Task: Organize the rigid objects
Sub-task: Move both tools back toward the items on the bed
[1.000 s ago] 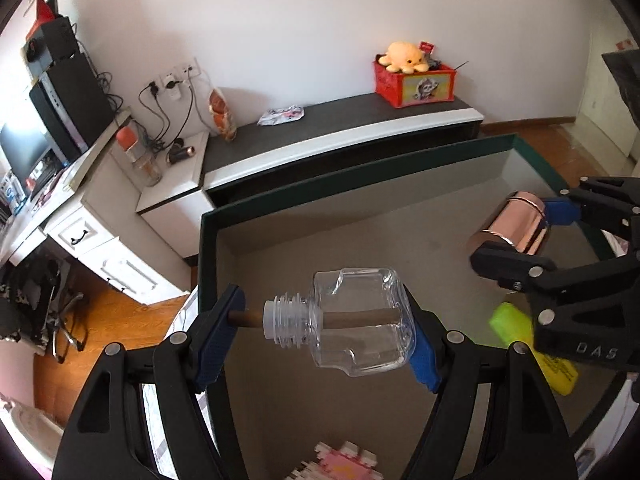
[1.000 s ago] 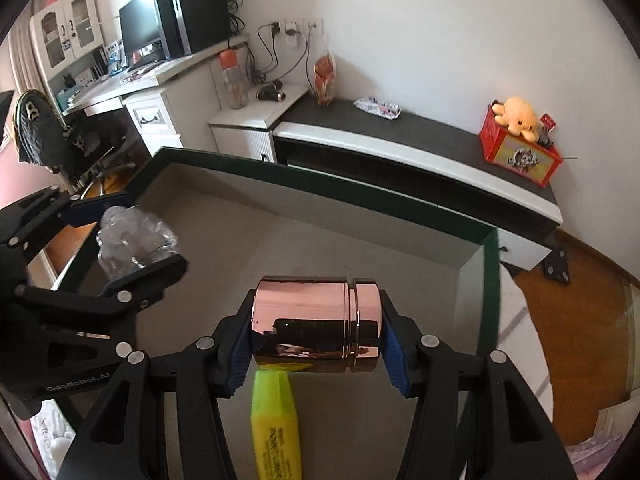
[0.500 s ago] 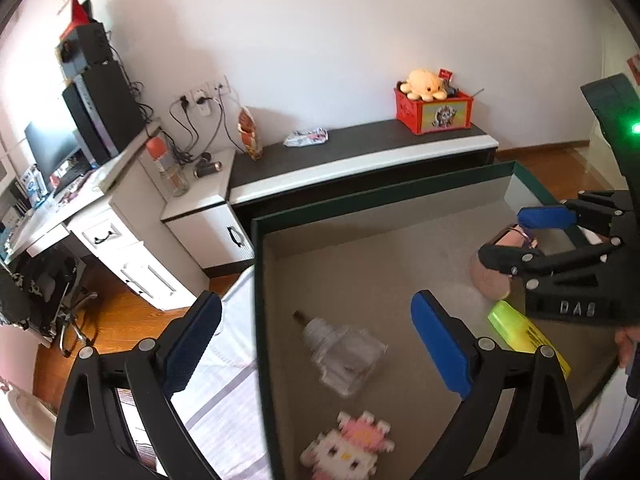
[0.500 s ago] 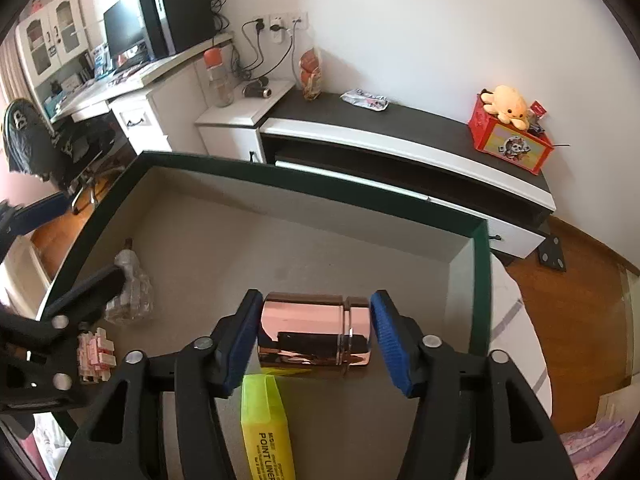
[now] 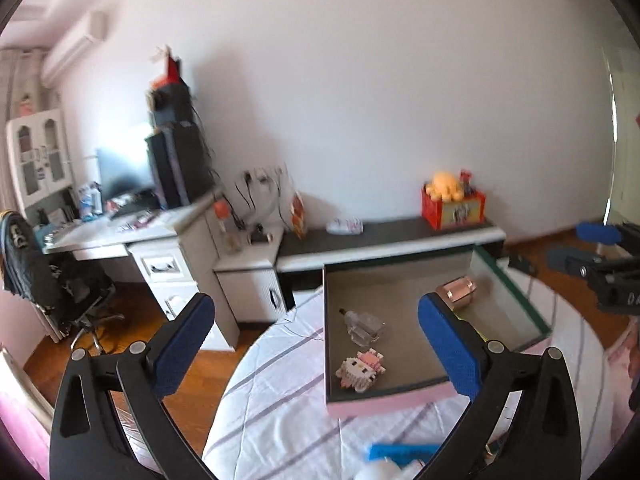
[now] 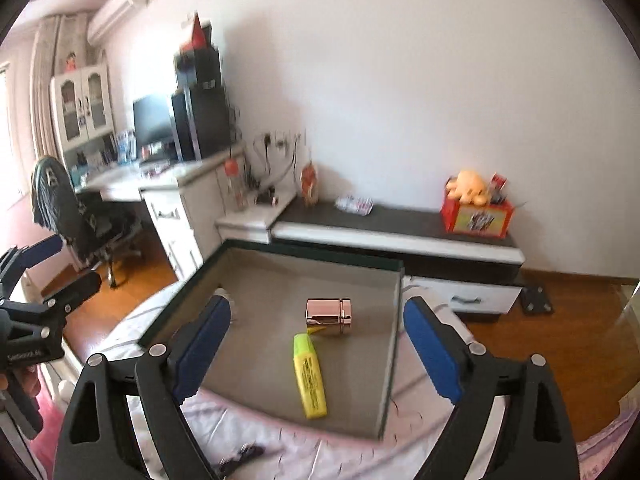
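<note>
Left gripper point(image 5: 316, 338): the jaws are seen spread wide with nothing between the blue pads; they have just been opening.
Right gripper point(image 6: 318, 344): the jaws are likewise parted and empty, and have just been opening.
Clear glass bottle point(image 5: 365, 326): it is laid on its side on the tray floor, at about 9 o'clock of the tray's middle in the left wrist view.
Copper-coloured canister point(image 6: 329, 317): it is laid on its side near the tray's centre in the right wrist view, free of both pads.
Yellow highlighter point(image 6: 310, 376): it is placed at 6 o'clock of the canister, its tip just beside it.
Pink-and-white block figure point(image 5: 362, 370): it is set at 6 o'clock of the bottle.
Tray point(image 6: 394, 344): it is rested on a striped cloth point(image 5: 276, 396).
Change: a second ago the bottle and canister were clamped in the left and right grippers; both are now released into the tray, and both grippers are seen pulled back, farther from it.
</note>
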Demonstrator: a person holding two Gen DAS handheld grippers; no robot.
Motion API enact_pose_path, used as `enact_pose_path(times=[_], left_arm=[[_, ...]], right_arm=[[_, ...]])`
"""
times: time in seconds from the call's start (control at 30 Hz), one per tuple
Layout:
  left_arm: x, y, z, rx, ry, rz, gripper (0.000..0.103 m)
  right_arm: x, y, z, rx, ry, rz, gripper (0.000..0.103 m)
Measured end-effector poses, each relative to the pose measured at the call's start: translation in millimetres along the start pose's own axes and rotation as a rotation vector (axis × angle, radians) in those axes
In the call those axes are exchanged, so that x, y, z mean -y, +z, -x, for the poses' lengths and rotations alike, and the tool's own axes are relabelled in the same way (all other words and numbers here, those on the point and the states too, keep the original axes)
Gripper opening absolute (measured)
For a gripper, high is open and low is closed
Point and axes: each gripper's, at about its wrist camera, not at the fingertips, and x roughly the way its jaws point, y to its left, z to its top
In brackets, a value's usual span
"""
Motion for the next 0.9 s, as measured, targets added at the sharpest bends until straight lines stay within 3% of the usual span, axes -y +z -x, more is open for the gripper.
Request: enact_pose_path(times=[0.03, 0.07, 0.5, 0.9], left_arm=[[-0.6, -4.1, 12.8, 0.012, -0.004, 0.011, 0.103], [-1.2, -9.4, 27.3, 0.018, -0.013, 0.026, 0.103], [13.7, -59.5, 136.9, 0.066, -0.036, 0.028, 0.103], [11.6, -81.8, 173.5, 0.061, -0.033, 0.004, 0.103]], right_arm=[[-3.0, -4.5, 11.4, 0.012, -0.007, -0.002, 0.101], [-5.7, -9.9, 22.8, 0.033, -0.015, -0.002, 0.103], [-45.7, -80.4, 144.3, 0.171, -0.11, -0.011, 0.103], [-47.9, -122.9, 169.3, 0.125, -0.118, -0.056, 0.103]])
